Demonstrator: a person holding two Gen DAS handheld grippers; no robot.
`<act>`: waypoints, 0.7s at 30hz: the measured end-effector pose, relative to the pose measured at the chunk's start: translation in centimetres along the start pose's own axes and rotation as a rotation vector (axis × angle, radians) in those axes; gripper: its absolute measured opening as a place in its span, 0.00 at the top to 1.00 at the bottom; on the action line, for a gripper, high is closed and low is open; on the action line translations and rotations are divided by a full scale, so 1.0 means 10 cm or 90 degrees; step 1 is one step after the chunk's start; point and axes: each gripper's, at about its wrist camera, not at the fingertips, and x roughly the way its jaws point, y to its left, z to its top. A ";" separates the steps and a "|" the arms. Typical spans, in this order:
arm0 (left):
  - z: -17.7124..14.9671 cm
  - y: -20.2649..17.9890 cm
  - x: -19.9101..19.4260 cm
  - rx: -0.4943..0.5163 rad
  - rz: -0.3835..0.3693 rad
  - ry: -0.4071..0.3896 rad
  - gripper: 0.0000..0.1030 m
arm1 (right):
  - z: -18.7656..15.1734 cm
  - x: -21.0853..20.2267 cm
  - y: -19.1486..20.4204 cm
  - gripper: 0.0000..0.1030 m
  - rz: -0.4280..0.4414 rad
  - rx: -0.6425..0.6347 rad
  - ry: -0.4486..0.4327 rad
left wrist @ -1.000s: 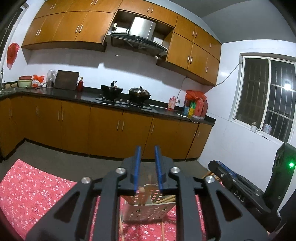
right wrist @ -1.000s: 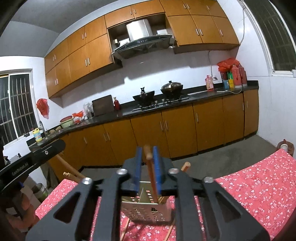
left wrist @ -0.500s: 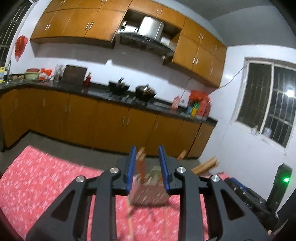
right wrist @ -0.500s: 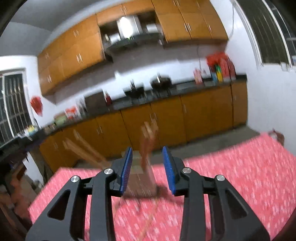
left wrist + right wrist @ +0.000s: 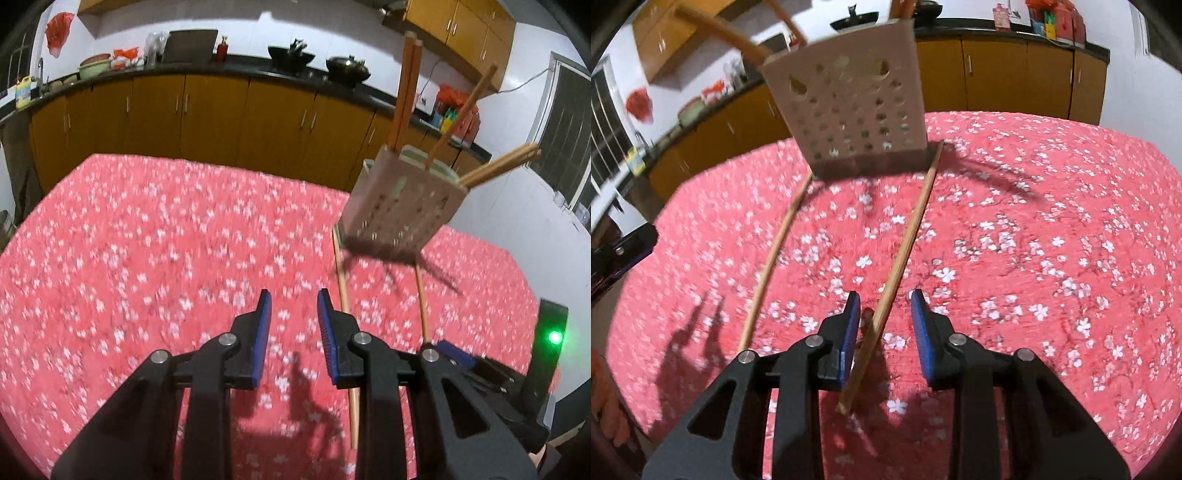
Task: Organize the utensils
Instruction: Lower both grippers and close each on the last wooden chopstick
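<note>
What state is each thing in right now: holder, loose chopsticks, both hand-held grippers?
Utensil holder: upright on the tablecloth, several chopsticks standing in it.
Left loose chopstick: flat on the cloth, far end at the holder's base.
Right loose chopstick: flat on the cloth, near end between the right jaws.
Left hand-held gripper: open, nothing between the jaws.
Right hand-held gripper: open, jaws just closing, not yet pressing the chopstick.

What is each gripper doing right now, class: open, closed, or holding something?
Left gripper: open, holding nothing.
Right gripper: open, jaws just closing a little, astride a loose chopstick, not gripping it.
</note>
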 end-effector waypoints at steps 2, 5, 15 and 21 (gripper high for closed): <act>-0.05 -0.01 0.04 0.004 -0.004 0.008 0.74 | -0.02 0.02 0.02 0.78 -0.016 -0.007 -0.004; -0.06 -0.07 0.10 0.014 -0.015 0.018 0.69 | -0.01 0.02 -0.05 0.91 -0.026 0.011 -0.008; -0.25 -0.42 0.34 0.069 -0.049 0.068 0.68 | 0.01 -0.08 -0.68 0.93 -0.112 0.110 -0.025; -0.35 -0.58 0.54 0.099 -0.032 0.094 0.68 | 0.01 -0.17 -1.07 0.93 -0.135 0.162 -0.029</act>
